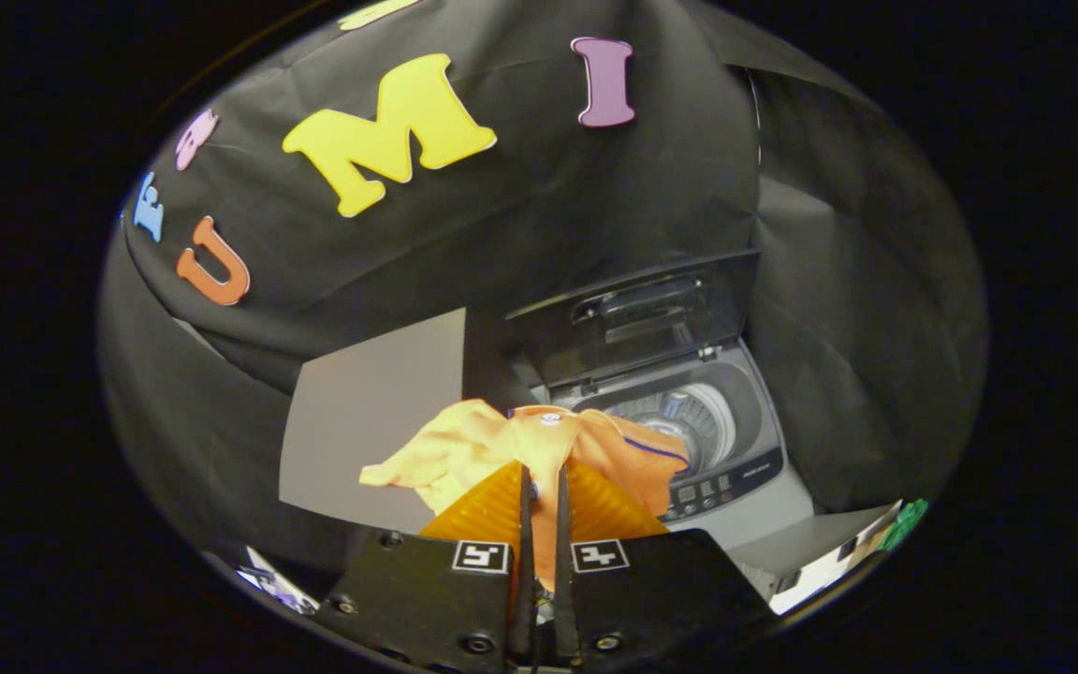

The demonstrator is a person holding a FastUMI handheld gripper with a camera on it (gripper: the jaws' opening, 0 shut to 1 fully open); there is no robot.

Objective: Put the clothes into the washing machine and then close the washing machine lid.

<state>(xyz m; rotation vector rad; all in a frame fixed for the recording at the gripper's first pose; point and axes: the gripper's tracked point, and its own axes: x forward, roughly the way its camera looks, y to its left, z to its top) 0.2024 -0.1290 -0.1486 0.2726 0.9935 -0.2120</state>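
I see my gripper (540, 477) clamped on an orange garment (539, 445), both fingers pressing its fabric, cloth spilling out to either side. Just beyond sits the washing machine (689, 440), its lid (637, 314) tilted up and open, the drum (684, 421) visible behind the garment.

An orange-yellow garment (502, 449) hangs bunched in the lower centre of the frame, a thin fold of it pinched between the two nearly closed fingers of the gripper (540, 487), one sleeve trailing out to the left. Just behind it, right of centre, stands a grey top-loading washing machine (745, 505), its dark lid (642, 314) raised upright, the metal drum (689, 421) showing in the opening
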